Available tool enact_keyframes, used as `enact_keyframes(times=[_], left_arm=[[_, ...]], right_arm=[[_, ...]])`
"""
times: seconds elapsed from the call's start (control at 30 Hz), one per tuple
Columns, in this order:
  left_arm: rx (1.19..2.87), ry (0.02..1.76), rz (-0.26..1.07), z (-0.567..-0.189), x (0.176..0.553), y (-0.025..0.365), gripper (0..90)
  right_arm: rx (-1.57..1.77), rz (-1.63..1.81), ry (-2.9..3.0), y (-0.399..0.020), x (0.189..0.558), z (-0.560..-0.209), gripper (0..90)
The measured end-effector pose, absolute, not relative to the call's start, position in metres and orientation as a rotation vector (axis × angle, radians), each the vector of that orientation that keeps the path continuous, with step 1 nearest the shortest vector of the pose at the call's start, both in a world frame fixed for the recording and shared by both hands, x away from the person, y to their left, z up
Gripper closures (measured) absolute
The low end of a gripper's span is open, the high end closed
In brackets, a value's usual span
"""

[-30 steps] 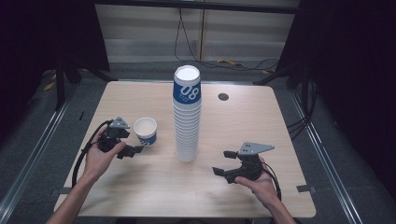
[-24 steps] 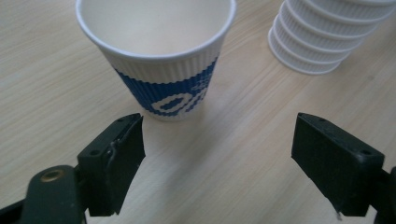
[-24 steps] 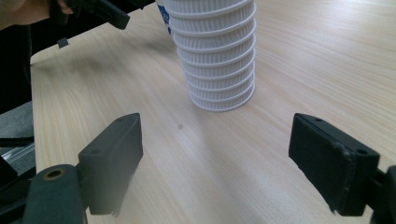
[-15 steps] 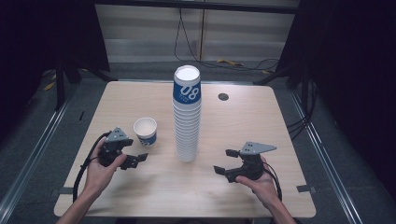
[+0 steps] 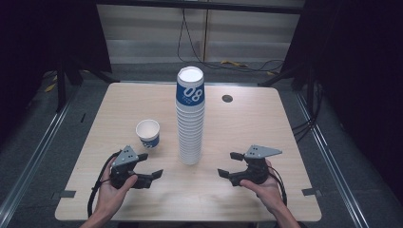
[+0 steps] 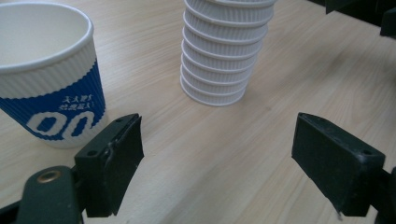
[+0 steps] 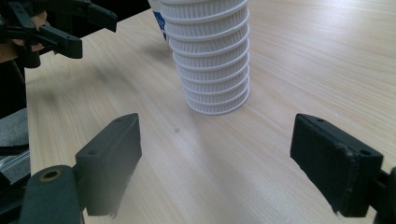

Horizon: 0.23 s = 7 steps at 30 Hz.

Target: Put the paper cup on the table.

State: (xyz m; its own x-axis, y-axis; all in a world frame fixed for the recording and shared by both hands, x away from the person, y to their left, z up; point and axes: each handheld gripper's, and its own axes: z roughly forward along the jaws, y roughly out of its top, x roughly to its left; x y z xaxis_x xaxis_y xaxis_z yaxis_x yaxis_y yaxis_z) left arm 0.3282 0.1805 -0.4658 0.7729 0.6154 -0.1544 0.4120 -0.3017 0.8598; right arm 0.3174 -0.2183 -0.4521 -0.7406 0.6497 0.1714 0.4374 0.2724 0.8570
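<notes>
Left tongs (image 5: pixel 151 166) withdrew from single cup (image 5: pixel 148 132) (empty-jawed).

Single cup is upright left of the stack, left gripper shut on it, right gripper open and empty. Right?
Not quite. The left gripper is open and holds nothing: in the left gripper view its jaws stand wide apart over bare table, with the single cup off to one side. The rest holds: the cup stands upright left of the stack, and the right gripper is open and empty.
</notes>
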Motion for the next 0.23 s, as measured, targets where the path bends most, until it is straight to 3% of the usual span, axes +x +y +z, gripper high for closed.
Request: enact_keyframes(times=[0.23], left_arm=[[1.908, 0.805, 0.210, -0.4741, 0.3332, 0.1806, 15.7]], right_arm=[[1.017, 1.461, 2.325, -0.2180, 0.3165, -0.4547, 17.6]])
